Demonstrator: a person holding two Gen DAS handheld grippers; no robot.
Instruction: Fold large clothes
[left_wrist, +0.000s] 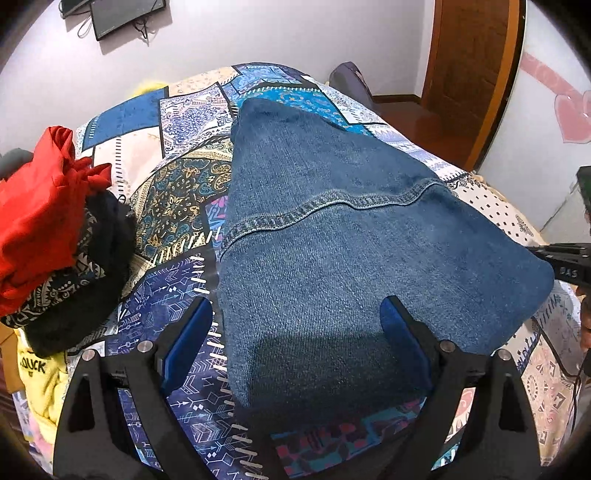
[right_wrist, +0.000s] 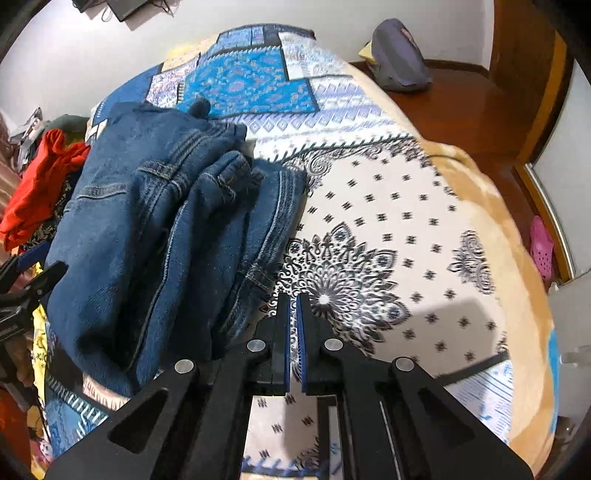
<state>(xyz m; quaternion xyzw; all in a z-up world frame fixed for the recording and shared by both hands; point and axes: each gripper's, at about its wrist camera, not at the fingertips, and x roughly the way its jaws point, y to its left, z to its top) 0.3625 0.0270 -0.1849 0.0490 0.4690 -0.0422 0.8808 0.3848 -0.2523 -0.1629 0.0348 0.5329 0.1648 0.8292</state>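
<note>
Your jeans (left_wrist: 351, 258) lie folded on the bedspread (right_wrist: 388, 221); left gripper (left_wrist: 295, 332) gapes wide, right gripper (right_wrist: 293, 306) nearly closed on nothing; the pile (left_wrist: 48, 229) at left looks unfolded.

We saw a bed (left_wrist: 184, 177) under a patchwork cover of blue, cream and paisley panels, its far side edged by a tan blanket (right_wrist: 491, 206). A heap of clothes sat at the bed's left: a red garment (left_wrist: 40, 214) on top, dark patterned fabric (left_wrist: 70, 288) beneath, a yellow printed piece (left_wrist: 40, 373) lowest. Dark screens (left_wrist: 125, 14) hung on the white wall. A wooden door (left_wrist: 472, 74) stood beyond, a grey bag (right_wrist: 399, 59) lay on the brown floor, and a pink clog (right_wrist: 541, 247) rested near a doorway.
</note>
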